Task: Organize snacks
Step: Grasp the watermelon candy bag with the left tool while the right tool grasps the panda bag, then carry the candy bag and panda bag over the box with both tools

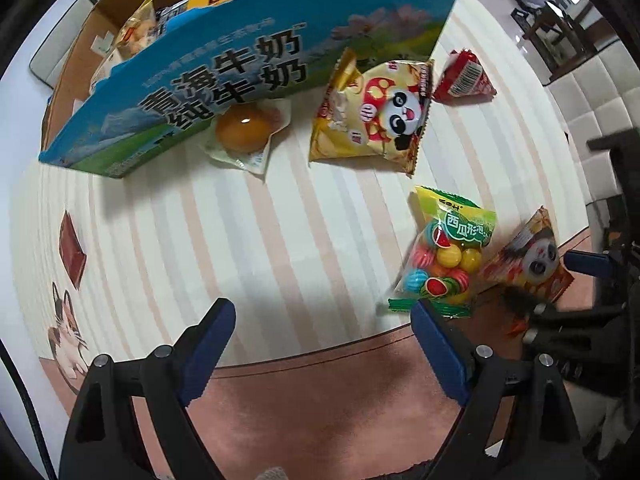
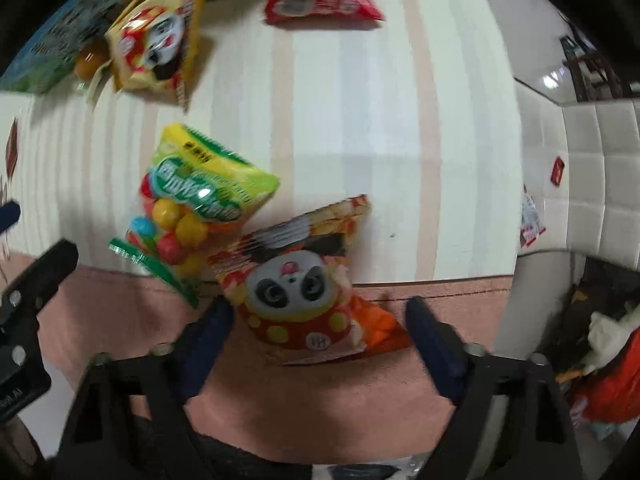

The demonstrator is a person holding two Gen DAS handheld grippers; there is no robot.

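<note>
A pale striped cloth with a pink border covers the surface [image 1: 280,240], and a blue milk carton box [image 1: 248,72] already holding snacks stands well beyond both pairs of tongs. The left tongs [image 1: 324,320] gape wide over bare cloth with nothing between them, the gumball bag [image 1: 444,256] just off their right tip. The right tongs [image 2: 320,316] stand partly open astride the small panda snack packet [image 2: 304,288], not yet pinching; it looks light, crinkly and slippery, so its puffed middle seems the best hold.
</note>
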